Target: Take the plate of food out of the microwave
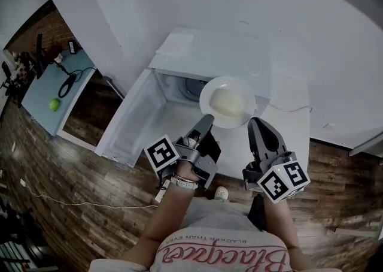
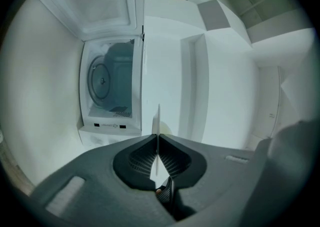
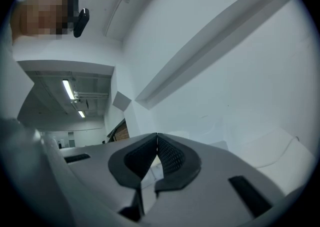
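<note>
A white plate of pale food (image 1: 227,102) hangs in front of the open white microwave (image 1: 203,55), outside its cavity. My left gripper (image 1: 209,118) is shut on the plate's near left rim. In the left gripper view the rim shows edge-on as a thin white sliver (image 2: 157,118) pinched between the pads of the left gripper (image 2: 157,137). My right gripper (image 1: 252,121) meets the near right rim. In its own view the right gripper (image 3: 157,136) has its tips together, with something pale in the gap behind them.
The microwave door (image 1: 128,124) stands swung open to the left. Its bare cavity with the turntable (image 2: 102,78) shows in the left gripper view. The microwave sits on a white counter (image 1: 290,133). A blue table (image 1: 42,94) with a green ball (image 1: 54,104) and cables stands far left.
</note>
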Demonstrator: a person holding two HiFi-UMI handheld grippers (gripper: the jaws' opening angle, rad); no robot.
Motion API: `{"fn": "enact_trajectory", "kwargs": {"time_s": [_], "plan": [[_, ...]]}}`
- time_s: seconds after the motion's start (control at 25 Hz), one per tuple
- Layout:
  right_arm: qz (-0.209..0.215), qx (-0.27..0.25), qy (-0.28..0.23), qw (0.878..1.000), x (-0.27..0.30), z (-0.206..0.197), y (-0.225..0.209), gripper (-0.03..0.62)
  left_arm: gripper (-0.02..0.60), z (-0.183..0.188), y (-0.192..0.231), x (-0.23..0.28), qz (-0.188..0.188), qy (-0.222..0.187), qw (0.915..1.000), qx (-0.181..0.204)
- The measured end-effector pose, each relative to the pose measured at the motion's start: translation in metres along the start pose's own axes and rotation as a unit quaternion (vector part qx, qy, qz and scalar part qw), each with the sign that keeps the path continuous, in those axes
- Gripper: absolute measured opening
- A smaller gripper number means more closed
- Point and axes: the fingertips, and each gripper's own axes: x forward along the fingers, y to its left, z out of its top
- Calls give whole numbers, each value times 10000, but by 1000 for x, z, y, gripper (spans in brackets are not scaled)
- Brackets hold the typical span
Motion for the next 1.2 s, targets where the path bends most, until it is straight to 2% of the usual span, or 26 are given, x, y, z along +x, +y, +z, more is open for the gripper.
{"fn": "enact_trajectory", "kwargs": {"time_s": [0.12, 0.36, 0.6, 1.0, 1.2], "plan": [[-122, -53, 51, 9999, -7, -7, 7, 12, 15, -3, 1, -8, 35, 94, 9999, -16], [-260, 160, -41, 9995, -16, -19, 26, 12, 15, -5, 8, -31, 150, 279, 9994, -139], [-474, 694, -163, 9963, -30, -32, 39, 12, 15, -6, 8, -52, 143, 532, 9984, -159], [-936, 825, -185, 9920, -54, -43, 54, 12, 15, -14, 7, -76, 129, 805, 9965, -201], [-1024, 906, -234, 9903, -63, -45, 63, 12, 15, -18, 8, -88, 160, 843, 9961, -220]]}}
